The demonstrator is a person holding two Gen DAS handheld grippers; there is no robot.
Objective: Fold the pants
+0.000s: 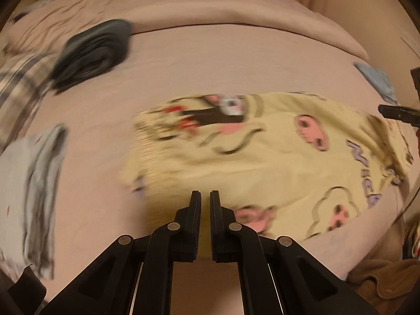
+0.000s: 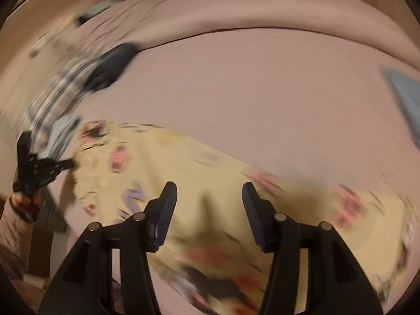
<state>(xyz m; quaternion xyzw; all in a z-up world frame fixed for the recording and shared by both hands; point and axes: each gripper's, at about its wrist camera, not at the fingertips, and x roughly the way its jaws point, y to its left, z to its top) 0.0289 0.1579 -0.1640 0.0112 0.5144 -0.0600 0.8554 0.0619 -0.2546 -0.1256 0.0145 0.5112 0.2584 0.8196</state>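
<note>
A: What is seen along the left edge?

B: Three other garments are counted on the pink bed (image 1: 236, 60): a white one (image 1: 39, 197), a plaid one (image 1: 18, 89) and a dark one (image 1: 94, 50), all blurred. The left gripper (image 1: 205, 197) is pressed together with nothing pinched.

A: And the middle?

B: The yellow printed pants (image 1: 262, 157) are spread near the front edge; bare sheet is left behind them.

A: The right?

B: The right gripper (image 2: 209, 191) is held spread above the pants, nothing gripped. A blue cloth (image 2: 404, 92) is cut off at the rim; its shape cannot be made out
</note>
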